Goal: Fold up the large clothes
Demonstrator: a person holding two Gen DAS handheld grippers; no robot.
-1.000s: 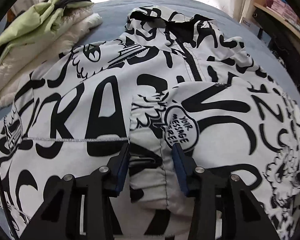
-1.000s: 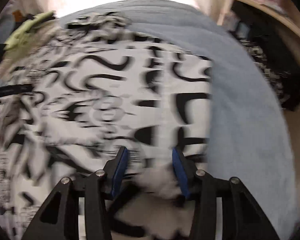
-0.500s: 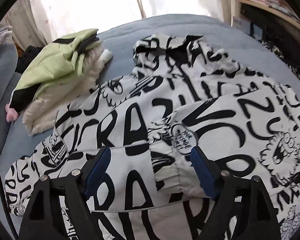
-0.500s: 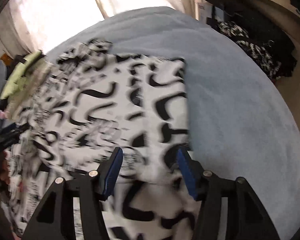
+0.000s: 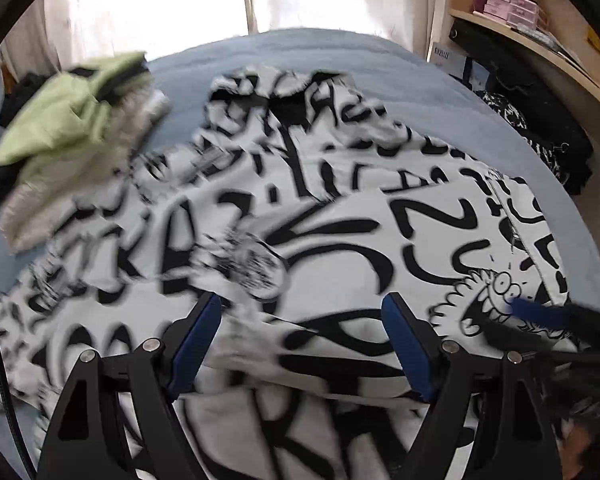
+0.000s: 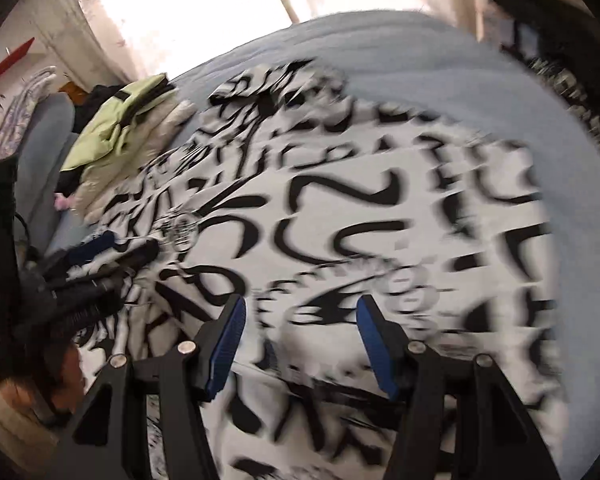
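A white jacket with black graffiti lettering [image 5: 340, 220] lies spread on the blue bed [image 5: 380, 52], with a sleeve folded across its front. My left gripper [image 5: 302, 340] hovers above the jacket's lower middle, open wide, with no cloth pinched between its pads. In the right wrist view the same jacket [image 6: 340, 200] fills the blurred picture. My right gripper [image 6: 300, 340] is open above it and holds nothing. The right gripper [image 5: 528, 324] shows at the left view's right edge, and the left gripper [image 6: 116, 252] at the right view's left edge.
A pile of light green and cream garments [image 5: 68, 128] lies on the bed at the jacket's upper left. Dark clothes [image 5: 540, 132] hang off the bed's right side under a wooden shelf [image 5: 540, 40] with small boxes. A bright curtained window stands behind the bed.
My left gripper let go of the folded sleeve's cuff, opened wide and drew up and back. My right gripper opened wider off the jacket's right edge and swung over the jacket's middle.
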